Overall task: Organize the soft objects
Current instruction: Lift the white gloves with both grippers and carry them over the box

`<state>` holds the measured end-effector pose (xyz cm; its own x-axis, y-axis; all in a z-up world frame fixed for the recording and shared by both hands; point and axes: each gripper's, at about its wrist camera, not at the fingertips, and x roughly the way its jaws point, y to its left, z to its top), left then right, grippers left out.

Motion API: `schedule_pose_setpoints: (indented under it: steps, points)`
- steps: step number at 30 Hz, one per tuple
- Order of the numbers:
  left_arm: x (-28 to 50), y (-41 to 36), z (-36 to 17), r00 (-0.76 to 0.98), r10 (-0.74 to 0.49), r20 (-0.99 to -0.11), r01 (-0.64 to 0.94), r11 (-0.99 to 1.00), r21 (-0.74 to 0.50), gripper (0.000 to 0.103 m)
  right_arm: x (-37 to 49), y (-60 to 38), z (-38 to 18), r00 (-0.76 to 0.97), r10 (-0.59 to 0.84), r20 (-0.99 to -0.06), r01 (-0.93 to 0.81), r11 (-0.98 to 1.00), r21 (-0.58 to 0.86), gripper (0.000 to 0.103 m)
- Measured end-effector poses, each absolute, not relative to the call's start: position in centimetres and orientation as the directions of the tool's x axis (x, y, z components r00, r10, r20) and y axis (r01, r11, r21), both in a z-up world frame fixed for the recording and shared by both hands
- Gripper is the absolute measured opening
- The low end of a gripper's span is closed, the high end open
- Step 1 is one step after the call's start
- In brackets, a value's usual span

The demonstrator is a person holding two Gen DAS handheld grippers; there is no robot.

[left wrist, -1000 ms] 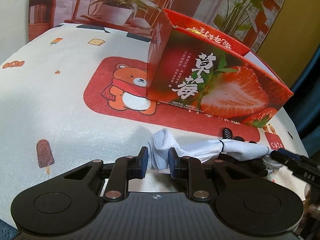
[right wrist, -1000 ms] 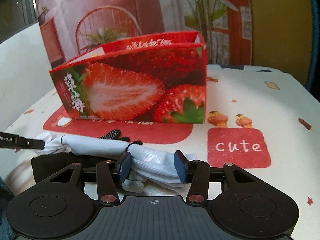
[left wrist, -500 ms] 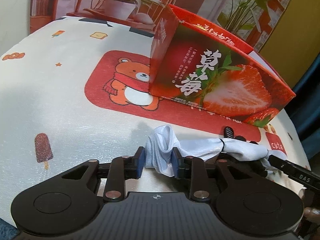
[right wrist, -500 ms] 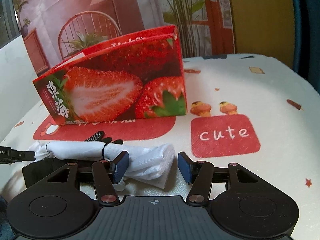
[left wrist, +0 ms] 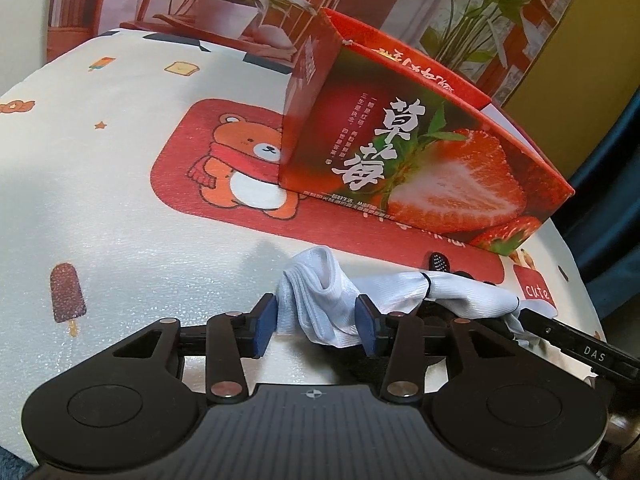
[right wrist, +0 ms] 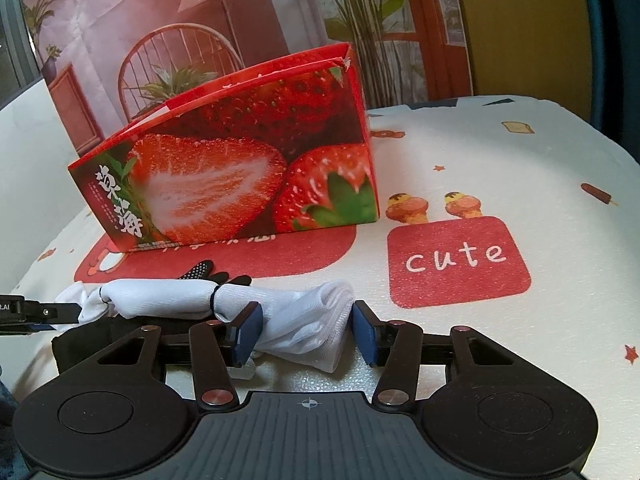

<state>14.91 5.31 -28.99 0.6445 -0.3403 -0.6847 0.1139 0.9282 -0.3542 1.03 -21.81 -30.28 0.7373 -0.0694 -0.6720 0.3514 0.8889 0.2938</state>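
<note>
A white rolled cloth (left wrist: pixel 400 292), tied with two thin black bands, lies across the table in front of the strawberry box (left wrist: pixel 420 168). Its bunched left end sits between the pads of my left gripper (left wrist: pixel 316 320), whose jaws are opening; the fabric rests loosely there. The cloth's (right wrist: pixel 168 300) other end lies between the pads of my right gripper (right wrist: pixel 306 330), whose jaws are closing without visibly squeezing it. A black glove (right wrist: pixel 200 270) with dotted fingertips lies under the cloth. One finger of each gripper shows in the other's view, the right one (left wrist: pixel 580 354) and the left one (right wrist: pixel 40 312).
The open-topped red strawberry box (right wrist: pixel 240 168) stands just behind the cloth. The table cover (left wrist: pixel 120 220) bears a bear print and a red "cute" patch (right wrist: pixel 456 260). A backdrop with plants and a chair rises behind the table.
The left jaws have spread apart and the cloth end between them has loosened and puffed out. The right jaws widened a little, then narrowed again around the other end.
</note>
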Motion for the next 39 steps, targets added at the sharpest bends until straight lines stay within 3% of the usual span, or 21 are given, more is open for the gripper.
schedule_pose_setpoints:
  steps: [3, 15, 20, 29, 39]
  points:
    - [14.9, 5.2, -28.9, 0.649, -0.334, -0.684, 0.127, 0.933, -0.335, 0.028, 1.0, -21.8, -30.2, 0.738, -0.072, -0.671, 0.352, 0.890, 0.291, 0.043]
    - [14.8, 5.2, -28.8, 0.649, -0.324, -0.689, 0.131, 0.939, -0.318, 0.022, 0.8, -21.8, -29.9, 0.749, -0.079, -0.657, 0.350, 0.890, 0.292, 0.032]
    - [14.6, 5.2, -28.4, 0.661, -0.329, -0.674, 0.137, 0.937, -0.322, 0.013, 0.6, -21.7, -29.2, 0.768, -0.085, -0.634, 0.340, 0.894, 0.292, 0.017]
    - [13.0, 5.9, -24.5, 0.753, -0.318, -0.576, 0.163, 0.938, -0.306, 0.011, -0.3, -22.1, -26.7, 0.827, -0.068, -0.558, 0.305, 0.888, 0.344, 0.012]
    - [15.5, 4.6, -15.6, 0.850, -0.299, -0.435, 0.216, 0.949, -0.231, 0.011, 1.8, -23.7, -20.7, 0.897, -0.076, -0.436, 0.240, 0.911, 0.336, 0.011]
